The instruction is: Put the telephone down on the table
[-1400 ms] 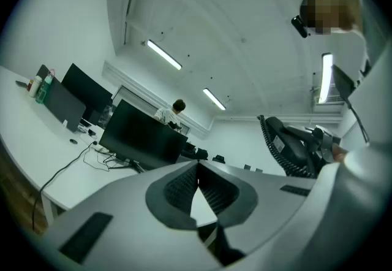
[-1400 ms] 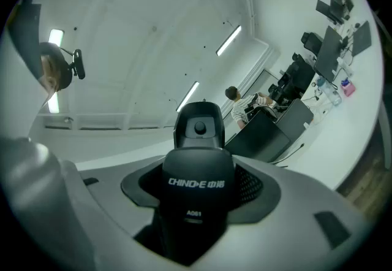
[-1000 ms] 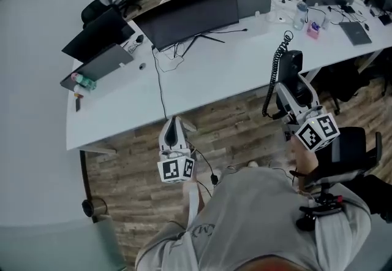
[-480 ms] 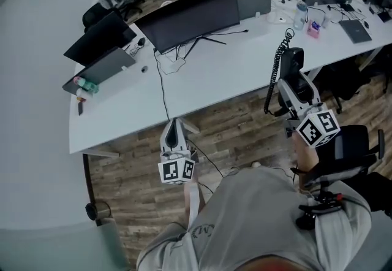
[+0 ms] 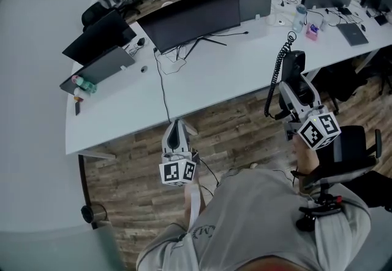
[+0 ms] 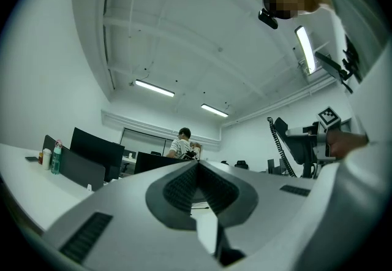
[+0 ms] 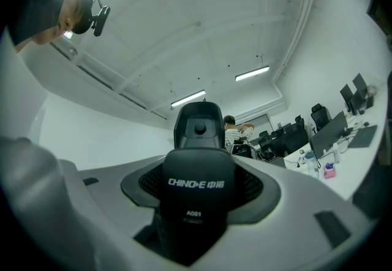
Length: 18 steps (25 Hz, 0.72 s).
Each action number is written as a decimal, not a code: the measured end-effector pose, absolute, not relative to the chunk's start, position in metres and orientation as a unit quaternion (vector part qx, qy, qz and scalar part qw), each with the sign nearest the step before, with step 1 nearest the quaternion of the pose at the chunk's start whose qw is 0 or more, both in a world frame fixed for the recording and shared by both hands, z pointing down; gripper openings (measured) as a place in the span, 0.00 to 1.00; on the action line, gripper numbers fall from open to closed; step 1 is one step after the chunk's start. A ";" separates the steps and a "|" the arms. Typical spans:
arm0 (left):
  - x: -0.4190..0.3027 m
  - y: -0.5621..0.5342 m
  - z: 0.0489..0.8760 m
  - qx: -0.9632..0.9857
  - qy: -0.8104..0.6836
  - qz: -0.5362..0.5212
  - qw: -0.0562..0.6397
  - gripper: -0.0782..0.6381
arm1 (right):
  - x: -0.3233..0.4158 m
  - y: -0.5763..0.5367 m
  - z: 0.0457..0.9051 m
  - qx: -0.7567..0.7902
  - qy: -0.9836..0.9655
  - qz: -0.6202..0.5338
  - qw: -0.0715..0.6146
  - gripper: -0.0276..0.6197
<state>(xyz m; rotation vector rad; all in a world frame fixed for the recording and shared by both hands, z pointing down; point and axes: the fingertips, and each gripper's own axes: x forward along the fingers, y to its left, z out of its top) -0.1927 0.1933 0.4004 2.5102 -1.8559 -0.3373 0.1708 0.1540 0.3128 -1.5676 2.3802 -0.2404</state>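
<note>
Right hand-held gripper (image 5: 294,84) grips the telephone (image 7: 197,184); I'd lay it flat on the counter (image 5: 208,76), cord (image 5: 274,73) slack. Left hand-held gripper (image 5: 176,125) is closed, empty.

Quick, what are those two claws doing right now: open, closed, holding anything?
Left gripper: closed, nothing between its jaws.
Right gripper: closed on the telephone.

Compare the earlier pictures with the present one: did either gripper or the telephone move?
Nothing visibly changed. The right gripper stays shut on the telephone handset, held up by the edge of the table, with the coiled cord hanging. The left gripper stays shut and empty over the floor.
</note>
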 end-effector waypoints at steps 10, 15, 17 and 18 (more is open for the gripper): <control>-0.197 0.201 0.425 0.827 -0.555 -0.090 0.001 0.12 | 0.149 0.188 0.323 -0.569 0.808 -0.082 0.126 0.47; -0.190 0.202 0.439 0.839 -0.537 -0.089 0.020 0.12 | 0.145 0.192 0.324 -0.580 0.802 -0.088 0.112 0.47; -0.191 0.204 0.443 0.839 -0.537 -0.087 0.027 0.12 | 0.143 0.191 0.324 -0.580 0.802 -0.089 0.110 0.47; -0.193 0.203 0.444 0.838 -0.539 -0.086 0.029 0.12 | 0.143 0.189 0.324 -0.580 0.803 -0.088 0.110 0.47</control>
